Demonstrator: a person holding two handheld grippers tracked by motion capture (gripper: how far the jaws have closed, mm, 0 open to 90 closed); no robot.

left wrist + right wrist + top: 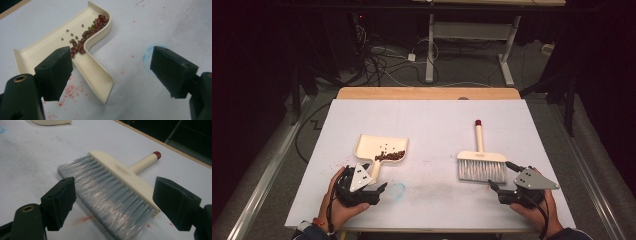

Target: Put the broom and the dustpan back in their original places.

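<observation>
Your left gripper (110, 72) gapes wide, empty, the bean-laden dustpan (62, 50) at its eleven o'clock; your right gripper (112, 205) spreads equally wide, gripping nothing, the brush (112, 185) lying at twelve o'clock on the white table (427, 120).

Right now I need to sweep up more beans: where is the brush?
In the high view the brush lies flat on the table's right half, bristles toward the person, red-tipped handle pointing away, just ahead of the open right gripper.

Bare surface (432, 130) lies open between the dustpan (382, 148) and the brush (481, 162). These two are the obstacles. The far half is free.
</observation>
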